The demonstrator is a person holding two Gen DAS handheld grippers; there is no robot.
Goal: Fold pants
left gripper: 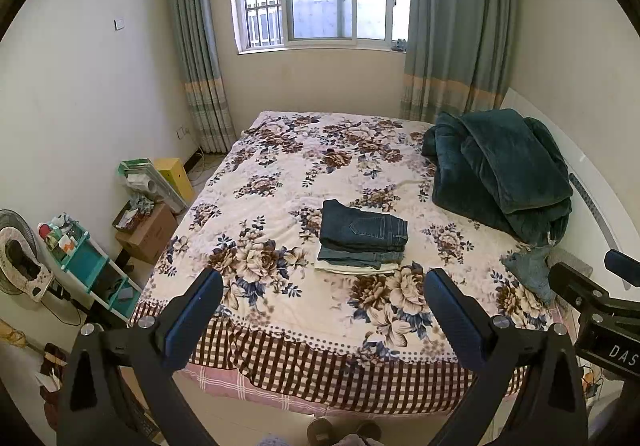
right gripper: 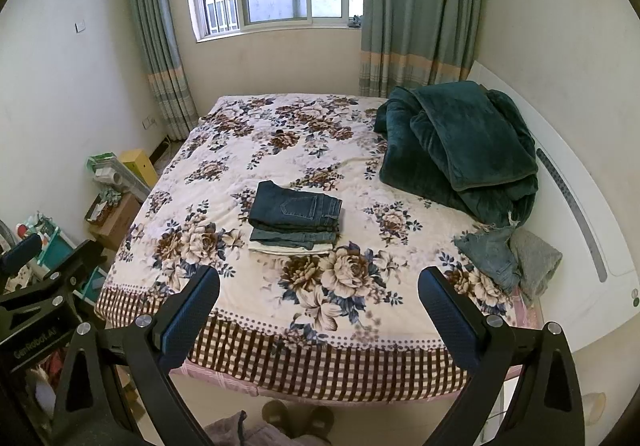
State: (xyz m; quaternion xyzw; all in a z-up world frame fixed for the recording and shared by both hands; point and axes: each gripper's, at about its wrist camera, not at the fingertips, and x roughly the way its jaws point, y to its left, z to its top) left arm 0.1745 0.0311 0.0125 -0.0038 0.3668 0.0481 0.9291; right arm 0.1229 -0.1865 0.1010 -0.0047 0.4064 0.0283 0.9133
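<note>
Pants [left gripper: 362, 236] — folded stack, long axis left-right | both tools spread wide, empty

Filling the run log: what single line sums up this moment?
left tongs open, empty | right tongs open, empty | folded pants stack mid-bed | unfolded jeans near right edge
</note>
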